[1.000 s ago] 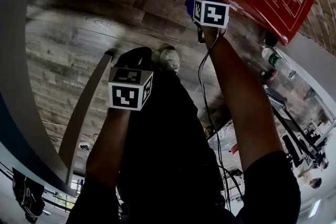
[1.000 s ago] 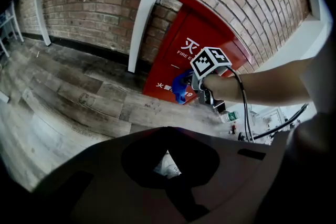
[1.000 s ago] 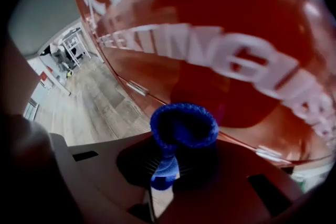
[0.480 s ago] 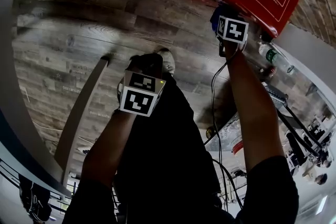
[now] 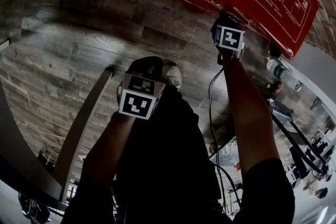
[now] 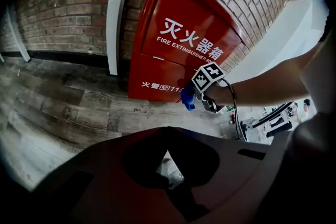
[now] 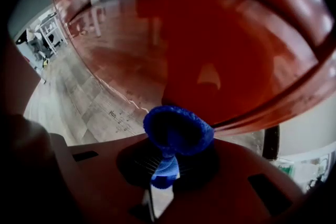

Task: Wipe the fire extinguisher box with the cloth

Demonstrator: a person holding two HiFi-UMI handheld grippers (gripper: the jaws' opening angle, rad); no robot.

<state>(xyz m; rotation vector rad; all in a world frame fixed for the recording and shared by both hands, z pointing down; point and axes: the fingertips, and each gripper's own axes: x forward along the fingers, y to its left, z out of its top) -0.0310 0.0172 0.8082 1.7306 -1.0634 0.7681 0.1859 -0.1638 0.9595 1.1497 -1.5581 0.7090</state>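
I've slid my right hand-held gripper (image 7: 165, 168), pinching the crumpled blue cloth (image 7: 178, 128), rightward along the red metal box (image 7: 226, 60) ahead; left hand-held gripper (image 6: 166, 164) pressed together.

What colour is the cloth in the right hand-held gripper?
The cloth is blue, clearest in the right gripper view.

The red fire extinguisher box (image 6: 178, 44), lettered in white, stands upright on the wooden floor (image 6: 79, 107) against a brick wall (image 6: 68, 13). The blue cloth (image 7: 176, 131), bunched into a wad, is pinched in the right gripper (image 7: 164, 173) against the box's lower front.
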